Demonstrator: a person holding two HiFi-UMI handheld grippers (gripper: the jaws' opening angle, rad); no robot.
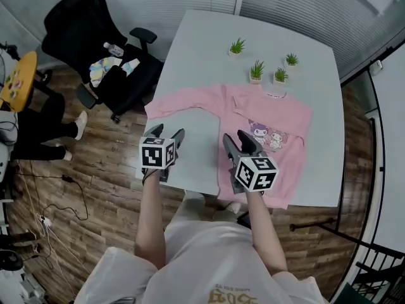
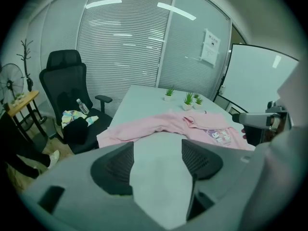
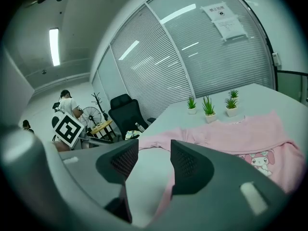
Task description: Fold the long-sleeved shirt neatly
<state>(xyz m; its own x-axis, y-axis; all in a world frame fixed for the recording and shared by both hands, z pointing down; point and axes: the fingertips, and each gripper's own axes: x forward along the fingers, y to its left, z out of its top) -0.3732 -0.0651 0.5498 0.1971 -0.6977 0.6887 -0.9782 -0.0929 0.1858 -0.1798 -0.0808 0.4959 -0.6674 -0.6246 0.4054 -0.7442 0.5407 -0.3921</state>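
Pink long-sleeved shirt [image 1: 266, 138] is lying flat on the white bench [image 1: 209, 43], cartoon print facing up, with one sleeve [image 1: 183, 103] stretched out to the bench's left edge. Left claw [image 1: 167, 133] hangs over the bare bench just below that sleeve, jaws wide apart, nothing in them. Right claw [image 1: 235, 138] sits over the shirt's near left edge, jaws also apart and not pinching the fabric. Four little potted plants [image 1: 256, 70] stand behind the collar, and a black office chair [image 1: 95, 37] is off to the left.
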